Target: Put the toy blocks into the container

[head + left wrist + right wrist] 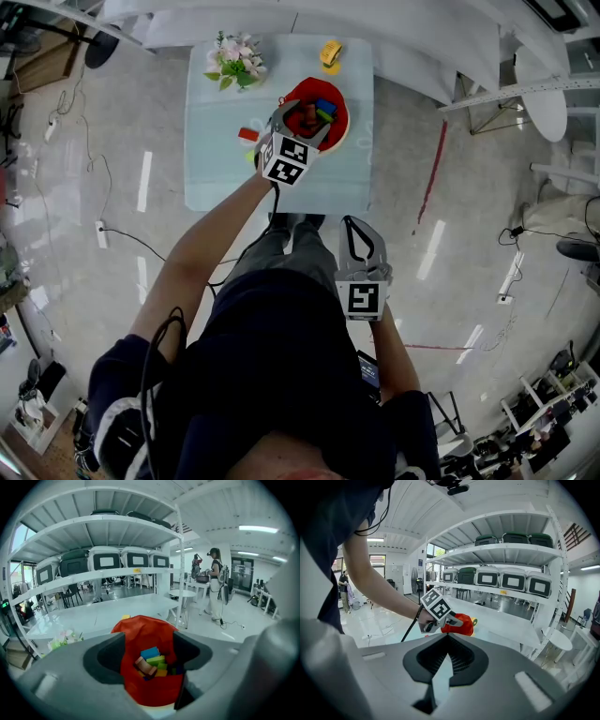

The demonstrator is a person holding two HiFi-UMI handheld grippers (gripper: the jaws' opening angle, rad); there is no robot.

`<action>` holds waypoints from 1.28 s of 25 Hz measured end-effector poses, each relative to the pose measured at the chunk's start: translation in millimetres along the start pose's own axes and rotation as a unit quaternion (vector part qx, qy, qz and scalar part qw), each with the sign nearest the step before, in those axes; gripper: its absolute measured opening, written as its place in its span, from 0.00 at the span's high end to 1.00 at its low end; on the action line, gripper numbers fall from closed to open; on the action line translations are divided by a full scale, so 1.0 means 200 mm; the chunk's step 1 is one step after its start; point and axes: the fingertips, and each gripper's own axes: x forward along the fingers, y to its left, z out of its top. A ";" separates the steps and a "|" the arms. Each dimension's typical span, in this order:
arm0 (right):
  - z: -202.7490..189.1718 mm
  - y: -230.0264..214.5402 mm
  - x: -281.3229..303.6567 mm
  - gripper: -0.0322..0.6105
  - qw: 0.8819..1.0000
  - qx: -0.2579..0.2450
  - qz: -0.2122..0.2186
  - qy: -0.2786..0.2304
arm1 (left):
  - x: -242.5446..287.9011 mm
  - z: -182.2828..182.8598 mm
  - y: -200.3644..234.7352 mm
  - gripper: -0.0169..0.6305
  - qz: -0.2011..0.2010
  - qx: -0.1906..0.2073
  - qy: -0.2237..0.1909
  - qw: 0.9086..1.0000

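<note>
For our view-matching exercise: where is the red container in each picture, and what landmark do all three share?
Head view: red container upper middle, beneath the left gripper.
Left gripper view: centre, seen between the open jaws.
Right gripper view: small, centre, behind the left gripper.
Shared landmark: the yellow object just beyond it.

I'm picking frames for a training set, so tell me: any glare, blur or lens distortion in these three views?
Head view: bright streaks of glare on the glossy floor, yet the red container stays readable. Left gripper view: strong fisheye, black corners, bowed shelves; the blocks look fairly sharp. Right gripper view: same fisheye bending, even light, no motion blur.
</note>
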 end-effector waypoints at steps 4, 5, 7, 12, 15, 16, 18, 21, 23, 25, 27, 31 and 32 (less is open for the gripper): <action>-0.01 0.00 0.00 0.95 1.000 -0.001 0.004 0.006 | -0.01 0.01 0.00 0.46 -0.002 -0.001 -0.006 1.000; -0.01 0.01 0.00 0.95 1.000 -0.002 0.005 0.007 | -0.02 0.02 -0.01 0.45 -0.003 -0.002 -0.009 1.000; -0.01 0.01 0.01 0.95 1.000 -0.008 0.008 0.006 | -0.05 0.03 -0.01 0.45 -0.004 -0.004 -0.016 1.000; -0.03 0.02 0.01 0.95 1.000 0.002 0.007 0.005 | -0.18 0.07 0.02 0.43 0.006 -0.014 -0.046 0.999; -0.04 0.03 0.03 0.95 1.000 0.007 0.011 0.006 | -0.28 0.08 0.05 0.41 0.011 -0.019 -0.063 0.998; -0.04 0.04 0.03 0.95 1.000 0.006 0.013 0.006 | -0.31 0.08 0.07 0.41 0.013 -0.019 -0.065 0.998; -0.04 0.04 0.04 0.95 1.000 0.003 0.017 0.008 | -0.36 0.06 0.10 0.41 0.019 -0.020 -0.069 0.997; -0.04 0.05 0.05 0.95 1.000 0.000 0.022 0.011 | -0.44 0.02 0.15 0.39 0.029 -0.018 -0.069 0.997; -0.04 0.06 0.05 0.95 1.000 -0.001 0.024 0.012 | -0.49 -0.02 0.19 0.39 0.035 -0.011 -0.066 0.997; -0.04 0.06 0.06 0.95 1.000 -0.001 0.026 0.012 | -0.53 -0.09 0.22 0.39 0.041 -0.008 -0.057 0.997; -0.04 0.07 0.06 0.95 1.000 0.002 0.028 0.013 | -0.55 -0.17 0.25 0.39 0.047 -0.009 -0.043 0.998; -0.05 0.08 0.08 0.95 0.999 -0.009 0.035 0.021 | -0.55 -0.35 0.29 0.39 0.054 -0.009 -0.008 0.998; -0.05 0.08 0.08 0.95 0.999 -0.009 0.036 0.021 | -0.54 -0.40 0.29 0.39 0.053 -0.010 0.000 0.999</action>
